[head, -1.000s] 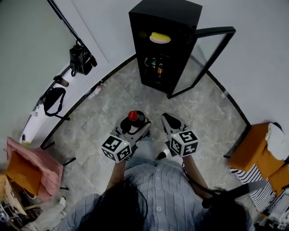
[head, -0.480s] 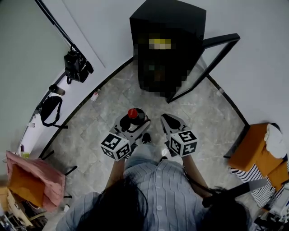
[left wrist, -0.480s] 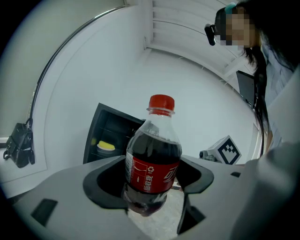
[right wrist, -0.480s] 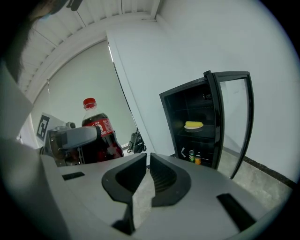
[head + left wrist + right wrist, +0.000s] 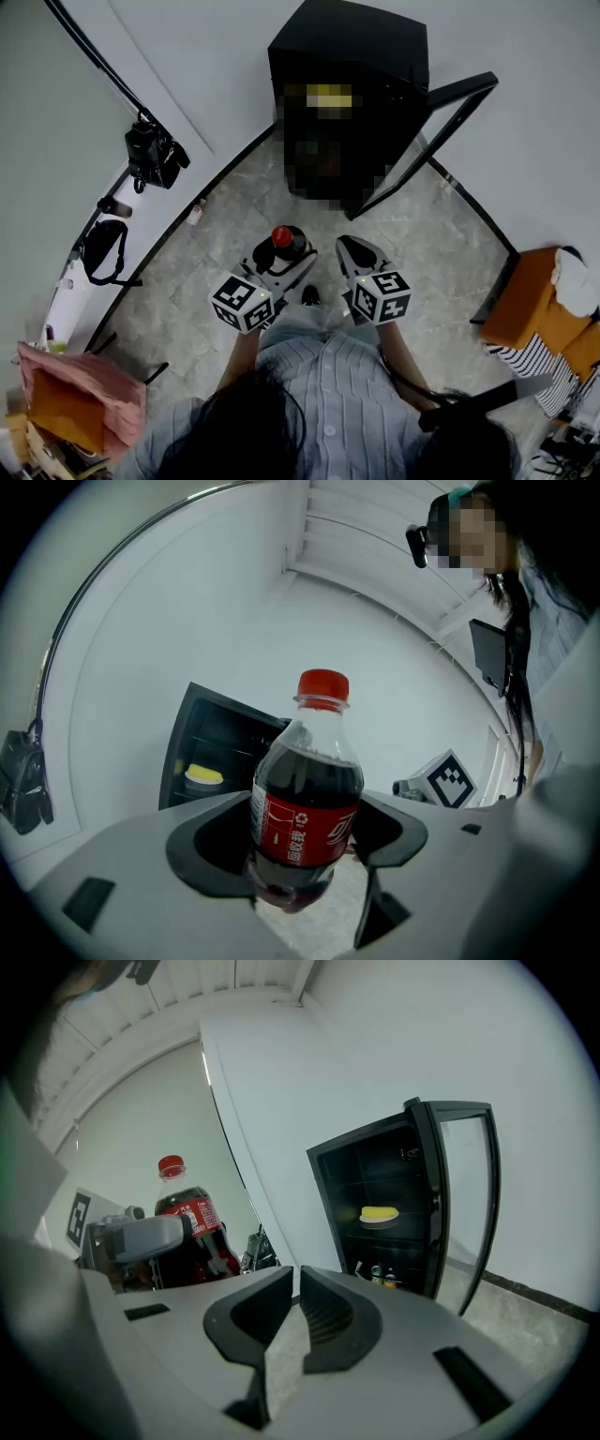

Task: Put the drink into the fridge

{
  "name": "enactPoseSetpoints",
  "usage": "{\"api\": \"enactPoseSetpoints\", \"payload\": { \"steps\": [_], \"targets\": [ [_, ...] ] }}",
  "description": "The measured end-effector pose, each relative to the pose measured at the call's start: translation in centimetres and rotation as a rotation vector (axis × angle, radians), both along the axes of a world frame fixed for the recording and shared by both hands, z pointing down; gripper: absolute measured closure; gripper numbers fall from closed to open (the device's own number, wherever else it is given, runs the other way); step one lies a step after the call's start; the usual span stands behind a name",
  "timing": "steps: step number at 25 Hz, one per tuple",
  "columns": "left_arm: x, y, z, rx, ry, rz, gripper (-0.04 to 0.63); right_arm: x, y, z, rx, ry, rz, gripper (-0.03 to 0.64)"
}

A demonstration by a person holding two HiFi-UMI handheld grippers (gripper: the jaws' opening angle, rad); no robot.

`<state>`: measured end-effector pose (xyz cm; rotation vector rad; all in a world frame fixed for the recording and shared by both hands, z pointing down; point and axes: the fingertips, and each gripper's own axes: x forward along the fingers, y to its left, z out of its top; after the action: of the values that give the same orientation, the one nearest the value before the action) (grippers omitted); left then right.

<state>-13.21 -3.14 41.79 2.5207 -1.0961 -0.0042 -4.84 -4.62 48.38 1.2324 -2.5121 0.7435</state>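
A cola bottle [image 5: 281, 236] with a red cap and red label stands upright between the jaws of my left gripper [image 5: 285, 251], which is shut on its lower body [image 5: 309, 799]. Just to its right, my right gripper [image 5: 349, 247] is shut with nothing in it [image 5: 295, 1302]. The black fridge [image 5: 375, 42] stands ahead against the wall with its glass door [image 5: 433, 139] swung open to the right. In the right gripper view a yellow item on a plate [image 5: 379, 1214] lies on a fridge shelf and cans [image 5: 382, 1276] stand lower down.
Black camera bags [image 5: 150, 155] hang on a white board leaning at the left wall. A pink bag [image 5: 80, 394] lies at the lower left. An orange box [image 5: 530, 305] with cloth on it stands at the right. Grey marble floor [image 5: 234, 202] stretches between me and the fridge.
The bags and the pink bag at the left have slid down and left in the head view. Both grippers keep their pose, and the bottle stays held.
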Motion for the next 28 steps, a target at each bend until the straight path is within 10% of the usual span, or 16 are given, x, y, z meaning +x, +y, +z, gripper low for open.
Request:
{"api": "enactPoseSetpoints", "payload": {
  "steps": [28],
  "targets": [
    [-0.2, -8.2, 2.6, -0.047, -0.002, 0.046, 0.272, -1.3, -6.8, 1.8, -0.013, -0.021, -0.022, 0.581]
  ]
}}
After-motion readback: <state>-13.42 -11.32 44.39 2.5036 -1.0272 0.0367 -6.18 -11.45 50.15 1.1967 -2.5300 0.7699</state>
